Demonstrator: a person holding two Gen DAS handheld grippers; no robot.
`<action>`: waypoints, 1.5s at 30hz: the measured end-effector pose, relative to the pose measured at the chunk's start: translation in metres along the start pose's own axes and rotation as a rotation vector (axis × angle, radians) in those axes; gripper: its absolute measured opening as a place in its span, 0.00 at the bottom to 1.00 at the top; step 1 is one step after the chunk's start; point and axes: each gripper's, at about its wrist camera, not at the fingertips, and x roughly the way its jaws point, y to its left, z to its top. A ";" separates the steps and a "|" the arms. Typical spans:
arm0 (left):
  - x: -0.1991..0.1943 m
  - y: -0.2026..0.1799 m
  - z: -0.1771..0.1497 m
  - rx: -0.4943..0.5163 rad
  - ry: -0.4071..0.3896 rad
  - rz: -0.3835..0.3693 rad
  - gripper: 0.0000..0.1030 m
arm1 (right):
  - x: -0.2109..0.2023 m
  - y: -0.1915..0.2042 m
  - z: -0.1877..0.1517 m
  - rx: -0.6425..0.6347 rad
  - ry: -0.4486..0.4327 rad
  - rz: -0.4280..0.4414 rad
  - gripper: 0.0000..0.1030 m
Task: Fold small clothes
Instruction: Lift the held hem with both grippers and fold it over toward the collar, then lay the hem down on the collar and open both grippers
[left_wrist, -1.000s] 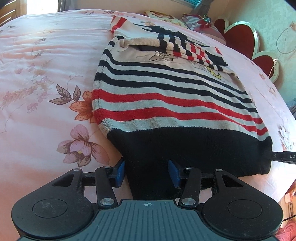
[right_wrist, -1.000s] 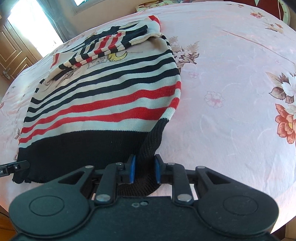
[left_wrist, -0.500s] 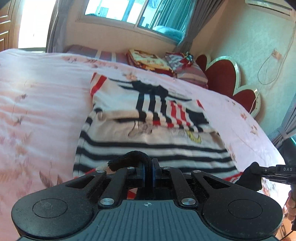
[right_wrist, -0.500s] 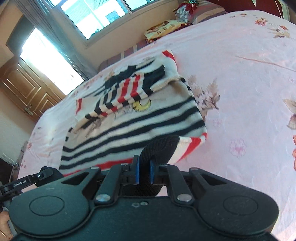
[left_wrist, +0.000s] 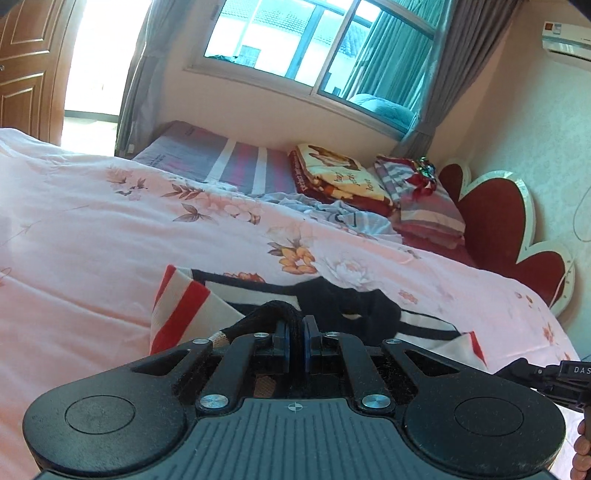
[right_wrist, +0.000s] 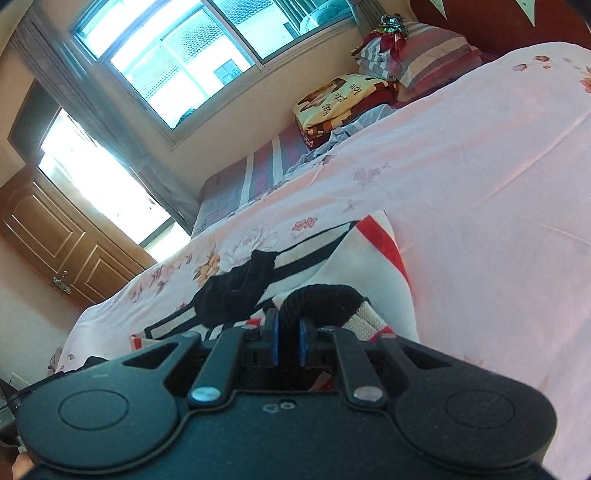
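We pinch the striped sweater's (left_wrist: 192, 306) black hem in both the left hand-held gripper (left_wrist: 295, 338) and the right hand-held gripper (right_wrist: 287, 341), low centre; bare pink bed (left_wrist: 92, 236) spreads beyond.

L claw (left_wrist: 295, 341) + R claw (right_wrist: 287, 343) | carried sweater (left_wrist: 184, 306) hem fwd over body | now near collar

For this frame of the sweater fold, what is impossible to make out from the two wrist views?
- Most of the striped sweater: hidden behind the left gripper body in the left view, and behind the right gripper in the right view.
- Whether the lifted hem has reached the collar: the landing spot is hidden.
- The other gripper: cut by the frame edge.
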 end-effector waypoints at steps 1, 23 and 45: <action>0.013 0.002 0.003 -0.006 0.007 0.014 0.07 | 0.012 -0.002 0.007 0.002 0.005 -0.005 0.10; 0.063 0.011 0.035 0.021 -0.014 0.134 0.96 | 0.090 -0.024 0.058 0.061 -0.053 -0.068 0.63; 0.095 0.020 -0.013 0.070 0.061 0.286 0.80 | 0.136 0.010 0.018 -0.399 0.008 -0.311 0.00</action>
